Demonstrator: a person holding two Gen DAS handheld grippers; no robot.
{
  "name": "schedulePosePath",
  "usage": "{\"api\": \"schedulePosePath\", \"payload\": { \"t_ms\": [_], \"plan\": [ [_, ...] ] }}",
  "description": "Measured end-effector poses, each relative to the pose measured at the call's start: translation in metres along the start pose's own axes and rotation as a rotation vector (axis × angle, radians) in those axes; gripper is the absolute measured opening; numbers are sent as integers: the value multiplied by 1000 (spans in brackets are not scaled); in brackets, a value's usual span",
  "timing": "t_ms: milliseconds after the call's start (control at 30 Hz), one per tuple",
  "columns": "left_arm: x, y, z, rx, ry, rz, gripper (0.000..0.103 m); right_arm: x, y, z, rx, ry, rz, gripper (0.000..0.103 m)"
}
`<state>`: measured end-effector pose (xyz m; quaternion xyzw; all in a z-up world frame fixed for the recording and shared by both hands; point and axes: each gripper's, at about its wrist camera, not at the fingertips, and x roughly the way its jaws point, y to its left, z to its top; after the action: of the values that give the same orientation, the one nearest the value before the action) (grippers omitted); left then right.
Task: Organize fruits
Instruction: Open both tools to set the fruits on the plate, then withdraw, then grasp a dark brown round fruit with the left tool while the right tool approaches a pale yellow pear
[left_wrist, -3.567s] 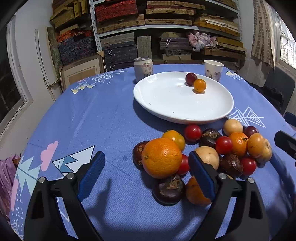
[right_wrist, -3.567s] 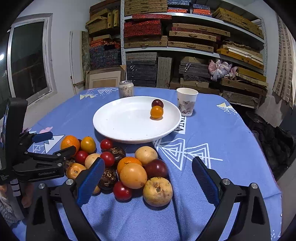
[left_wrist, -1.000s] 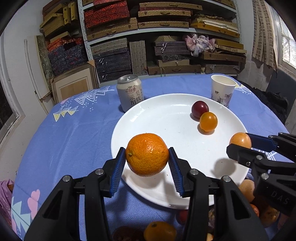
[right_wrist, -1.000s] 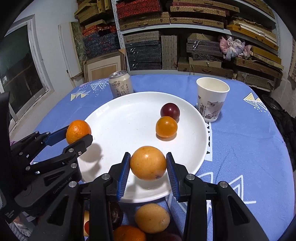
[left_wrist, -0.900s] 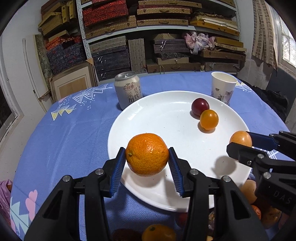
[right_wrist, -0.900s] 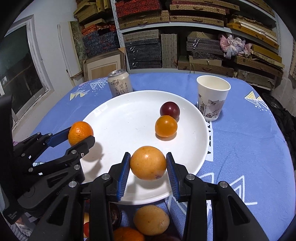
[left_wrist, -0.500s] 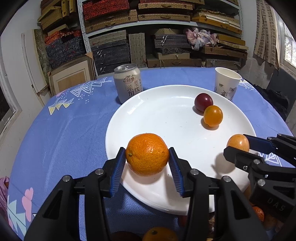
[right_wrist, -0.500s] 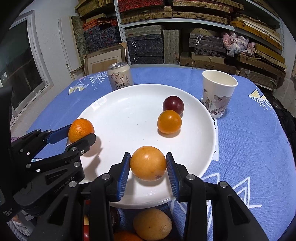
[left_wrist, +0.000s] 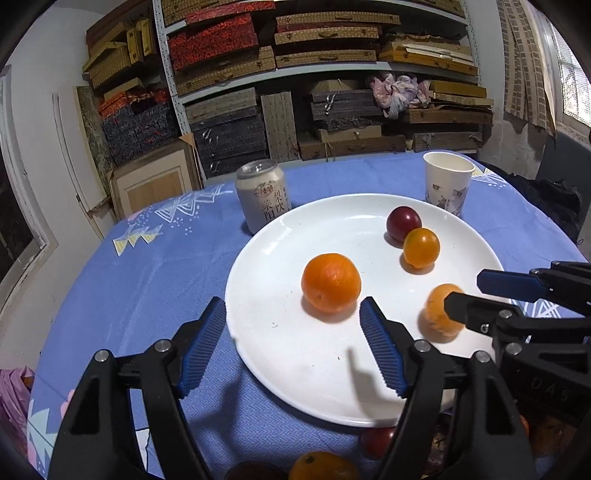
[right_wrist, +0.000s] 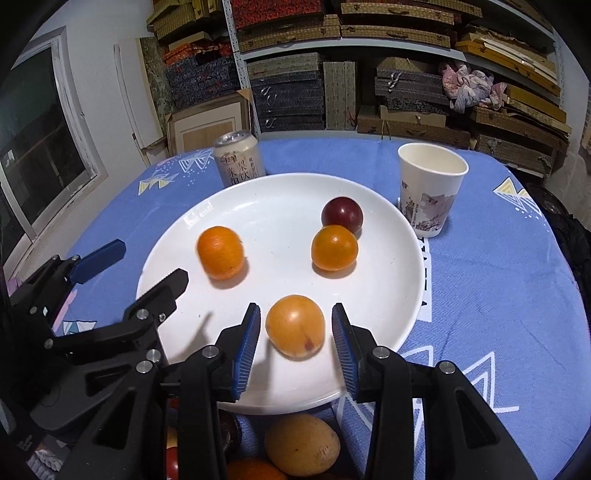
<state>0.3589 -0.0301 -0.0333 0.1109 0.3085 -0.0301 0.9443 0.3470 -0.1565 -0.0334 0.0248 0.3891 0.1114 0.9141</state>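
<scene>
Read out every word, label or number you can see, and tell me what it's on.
"莱阳梨饮": on the drink can; the logo above it is too small to read.
"DAS": embossed on the body of the right gripper.
Tablecloth lettering beside the plate: partly hidden, unreadable.
Paper cup: picture only, no legible words.

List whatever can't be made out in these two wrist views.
- Fruit pile, left wrist view: cut off by the bottom edge, so its count is unknown.
- Fruit pile, right wrist view: mostly hidden behind the right gripper.
- Yellow fruit, left wrist view: blurred and partly behind a right gripper finger.
</scene>
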Motion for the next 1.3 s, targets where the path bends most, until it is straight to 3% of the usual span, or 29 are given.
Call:
{"api": "schedulePosePath", "payload": {
  "t_ms": [333,433,767,1067,1300],
  "plan": [
    [-52,-4,0,15,-89,10,74,-60,6,-4,-6,-117,16,49],
    [-77,-2,-5,9,-119,19,81,-82,10,-8,-10,-156,29,53],
    [-143,-2,-36,-30,-135,17,86,-147,9,-55,23,-256,51,64],
    [-160,2,-64,-66,-96,15,86,-147,-14,-105,93,-214,32,65],
    [-162,9,-82,-86,-67,15,86,-137,-16,-126,82,-164,7,65]
  ]
}}
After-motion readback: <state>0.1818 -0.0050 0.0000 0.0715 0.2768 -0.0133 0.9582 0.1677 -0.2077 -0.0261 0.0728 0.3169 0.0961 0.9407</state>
